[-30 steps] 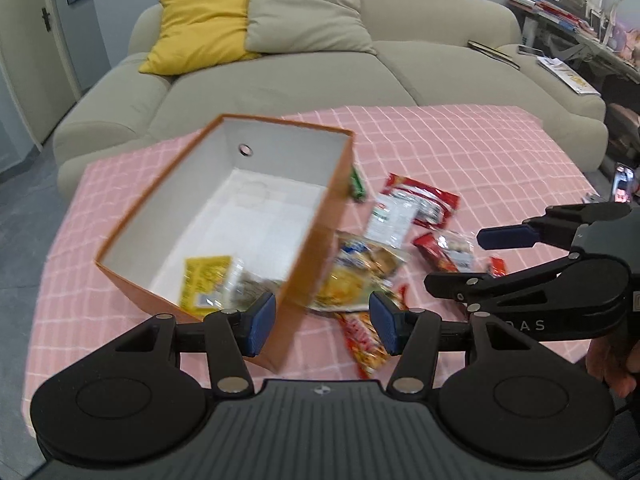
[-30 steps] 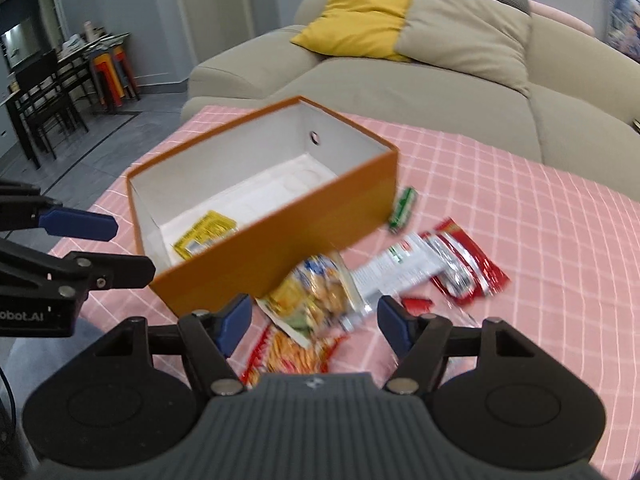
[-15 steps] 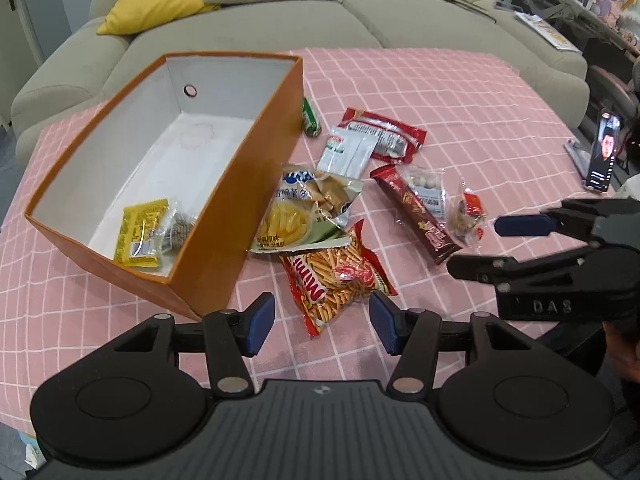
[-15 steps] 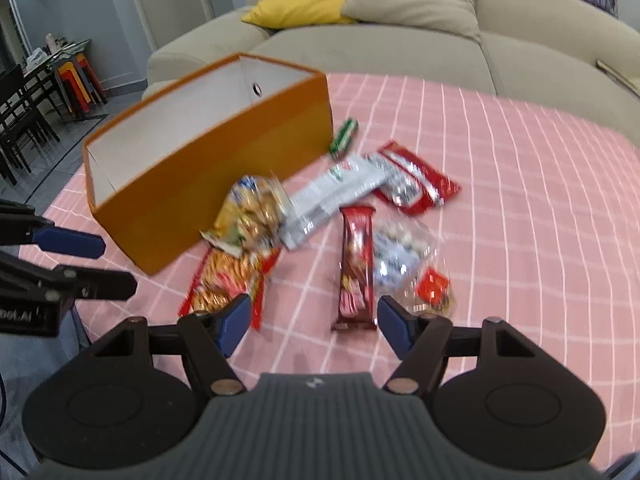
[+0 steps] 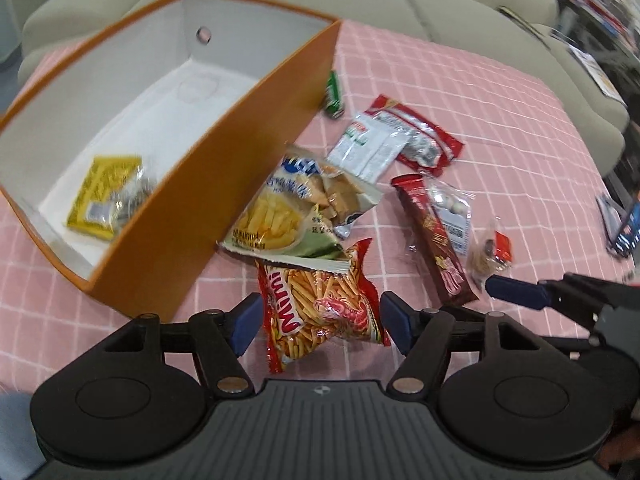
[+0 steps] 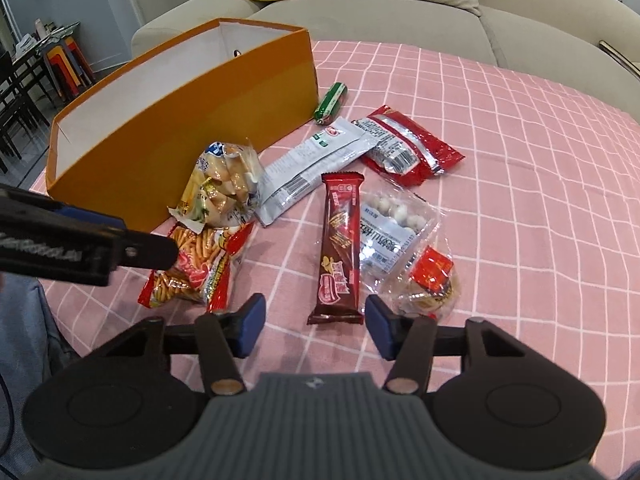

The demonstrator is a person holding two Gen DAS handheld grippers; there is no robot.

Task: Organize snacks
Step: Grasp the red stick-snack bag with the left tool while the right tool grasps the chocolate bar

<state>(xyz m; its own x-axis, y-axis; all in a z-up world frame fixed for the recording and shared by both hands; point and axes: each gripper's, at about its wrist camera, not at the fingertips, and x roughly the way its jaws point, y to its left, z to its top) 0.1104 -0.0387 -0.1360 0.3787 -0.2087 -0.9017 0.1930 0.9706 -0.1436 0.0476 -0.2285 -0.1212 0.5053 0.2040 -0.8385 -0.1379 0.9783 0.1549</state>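
Both grippers (jaws apart) lowered toward the snacks (image 6: 336, 240).

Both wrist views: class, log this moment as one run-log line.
left gripper: open over Mimi bag | right gripper: open over chocolate bar | orange box: yellow packet inside

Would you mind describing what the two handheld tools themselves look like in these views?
Both match: the left tool and right tool have black hinged linkage arms tipped with blue pads, silver pivot pins, two round black discs, and a ribbed grey body bearing a small logo. White lettering, too blurred to read, marks the left tool's side in the right wrist view.
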